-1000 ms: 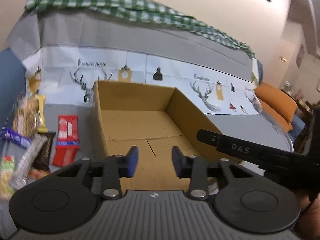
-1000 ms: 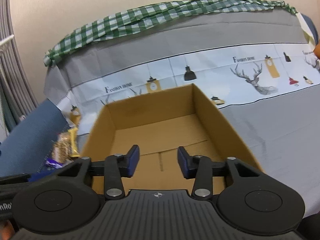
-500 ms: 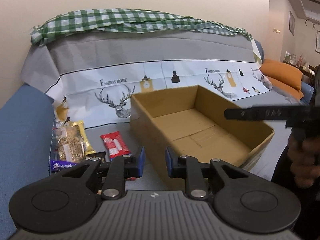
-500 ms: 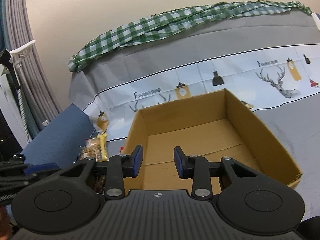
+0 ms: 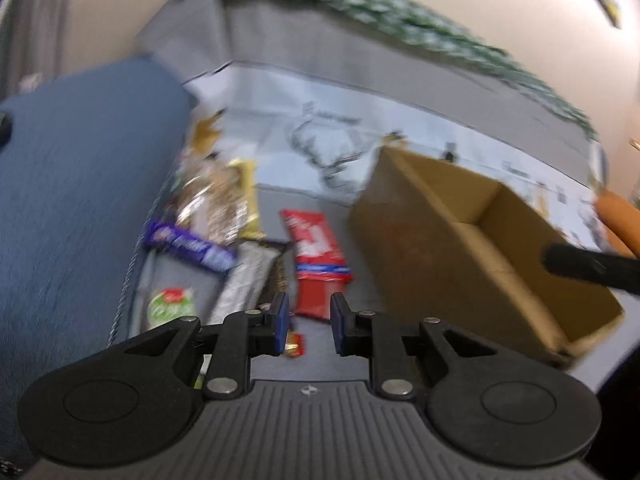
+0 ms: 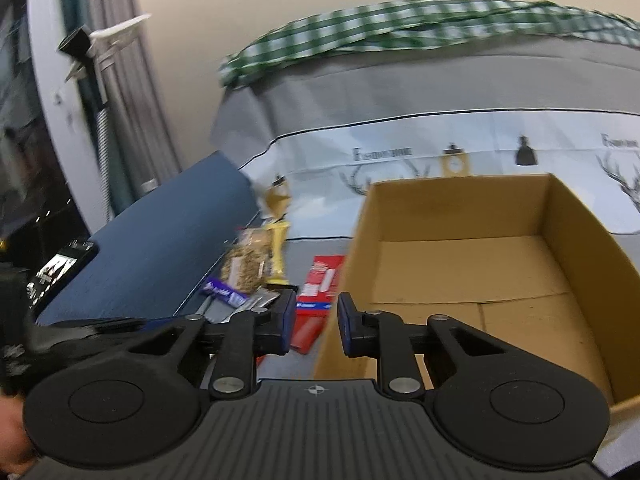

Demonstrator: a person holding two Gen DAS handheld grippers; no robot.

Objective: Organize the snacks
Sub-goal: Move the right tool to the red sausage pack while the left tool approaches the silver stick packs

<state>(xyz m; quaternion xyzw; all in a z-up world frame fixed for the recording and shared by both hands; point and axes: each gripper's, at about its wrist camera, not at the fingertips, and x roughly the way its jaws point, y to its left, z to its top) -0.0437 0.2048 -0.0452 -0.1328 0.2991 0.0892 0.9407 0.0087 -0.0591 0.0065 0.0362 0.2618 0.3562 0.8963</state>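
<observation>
Step in hand: a first snack is judged to be the aim — the left gripper (image 5: 306, 328) is pointed down at the pile of packets, with nothing between its fingers.
Left fingers: held a narrow gap apart, having just been closing, and clamped on nothing; the red packet (image 5: 318, 260) is seen through the gap.
Right fingers: the right gripper (image 6: 316, 326) is likewise narrowed to a small gap, its jaws having just been closing, and nothing is gripped.
Where the snacks lie: on the grey sofa seat (image 5: 316, 206), at about 10 to 12 o'clock of the left fingers — the red packet nearest, the purple bar (image 5: 190, 246) and the granola bag (image 5: 218, 204) farther off at 10 o'clock, and a green-labelled packet (image 5: 170, 306) at 9 o'clock.
Where the box is: the cardboard box (image 6: 460, 264) stands open and empty just beside the red packet, at 2 o'clock of the left fingers.
How to do it well: the fingers are best opened wider before descent; a flat wrapper is judged easier to take by one edge than from flat above.
In the way: the box's near wall (image 5: 404, 248) is close to the red packet, and the packets overlap, so a neighbour may be dragged along.
Around: a blue armrest (image 5: 72, 184) at 9 o'clock and a green checked cloth (image 6: 420, 24) along the sofa back.
</observation>
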